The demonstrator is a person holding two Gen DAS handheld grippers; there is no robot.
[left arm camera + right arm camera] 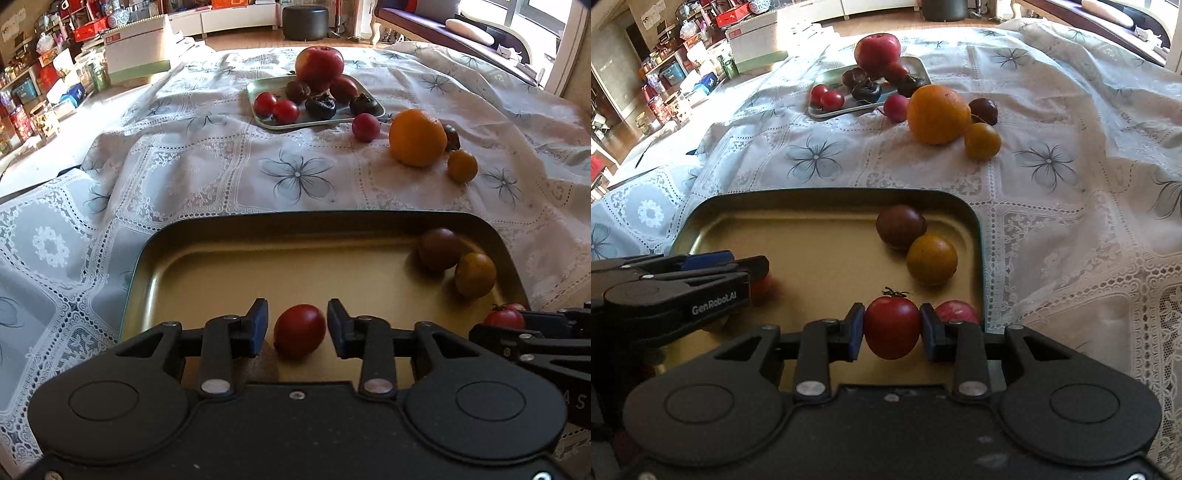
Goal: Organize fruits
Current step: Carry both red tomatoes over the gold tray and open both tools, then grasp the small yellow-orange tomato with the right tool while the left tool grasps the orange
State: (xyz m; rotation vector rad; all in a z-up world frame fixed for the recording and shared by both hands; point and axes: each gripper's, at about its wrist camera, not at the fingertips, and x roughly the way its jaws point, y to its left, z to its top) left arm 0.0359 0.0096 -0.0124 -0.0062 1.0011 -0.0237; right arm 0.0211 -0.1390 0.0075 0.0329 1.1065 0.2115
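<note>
A gold tray (229, 266) lies near me on the lace cloth. My left gripper (297, 326) is open around a red tomato (300, 330) that rests on the tray, with gaps on both sides. My right gripper (892, 326) is shut on a red tomato with a green stem (892, 326), low over the tray (820, 236); it also shows in the left wrist view (504, 317). A dark brown fruit (900, 226) and a small orange fruit (931, 259) sit in the tray's far right corner. A pink-red fruit (956, 312) lies beside the right finger.
A small silver tray (266, 123) farther back holds a big red apple (319, 66), red tomatoes and dark fruits. On the cloth lie a pink fruit (365, 127), a large orange (417, 138), a small orange fruit (461, 166) and a dark fruit (983, 110). Cluttered shelves stand at left.
</note>
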